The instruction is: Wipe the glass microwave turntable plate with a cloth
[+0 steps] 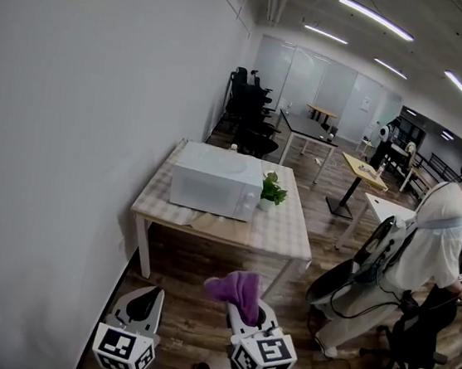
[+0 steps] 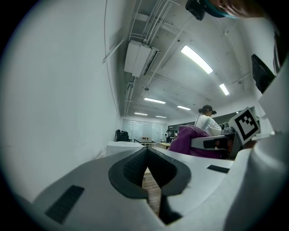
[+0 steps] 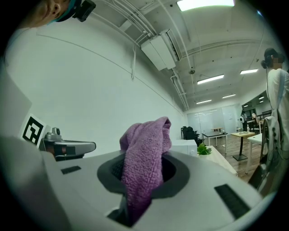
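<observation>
While left tongs point(image 2: 146, 152) sit closed, right tongs point(image 3: 145, 155) pinch fuzzy purple cloth point(image 3: 143, 167).

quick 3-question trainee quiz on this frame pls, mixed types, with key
1. True or false: the right gripper is clamped on the purple cloth.
2. What stands beside the white microwave on the table? A) kettle B) small green plant C) mug
3. Fill in: the left gripper has its jaws together and holds ____.
Key: 1 true; 2 B; 3 nothing.
</observation>
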`<state>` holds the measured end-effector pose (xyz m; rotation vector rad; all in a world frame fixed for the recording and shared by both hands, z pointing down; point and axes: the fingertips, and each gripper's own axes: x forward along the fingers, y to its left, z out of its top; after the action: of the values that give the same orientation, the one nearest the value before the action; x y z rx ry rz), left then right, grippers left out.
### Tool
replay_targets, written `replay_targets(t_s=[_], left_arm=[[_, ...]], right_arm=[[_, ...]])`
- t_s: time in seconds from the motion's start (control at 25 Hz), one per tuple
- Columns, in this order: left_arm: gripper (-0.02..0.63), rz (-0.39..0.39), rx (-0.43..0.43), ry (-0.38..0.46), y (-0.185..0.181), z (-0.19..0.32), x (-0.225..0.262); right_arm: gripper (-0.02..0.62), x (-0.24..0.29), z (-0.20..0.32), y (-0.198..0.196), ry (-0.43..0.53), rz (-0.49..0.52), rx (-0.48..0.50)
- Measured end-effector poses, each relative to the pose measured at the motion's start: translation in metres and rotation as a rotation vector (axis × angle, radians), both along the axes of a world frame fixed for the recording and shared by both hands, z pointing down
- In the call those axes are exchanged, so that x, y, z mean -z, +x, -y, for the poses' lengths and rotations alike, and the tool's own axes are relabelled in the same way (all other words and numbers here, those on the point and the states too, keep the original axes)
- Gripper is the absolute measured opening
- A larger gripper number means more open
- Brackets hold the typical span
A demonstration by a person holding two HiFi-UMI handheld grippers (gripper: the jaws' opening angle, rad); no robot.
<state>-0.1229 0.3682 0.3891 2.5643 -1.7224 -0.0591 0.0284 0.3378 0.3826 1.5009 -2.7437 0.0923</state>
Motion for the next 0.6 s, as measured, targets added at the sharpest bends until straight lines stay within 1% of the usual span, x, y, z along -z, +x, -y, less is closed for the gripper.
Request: replay_targets(t_s=[0.2, 0.6], left_arm=[[0.002, 0.016, 0.006, -0.007, 0.013, 0.034, 0.006], [0.002, 0.019, 0.031, -0.036, 0.039, 0.134, 0.0]], right_arm=[[0.078, 0.008, 0.035, 0.008, 0.012, 0.011, 0.021], [0.078, 0.004, 0.133, 0.036, 0.004, 0.04, 0.045]])
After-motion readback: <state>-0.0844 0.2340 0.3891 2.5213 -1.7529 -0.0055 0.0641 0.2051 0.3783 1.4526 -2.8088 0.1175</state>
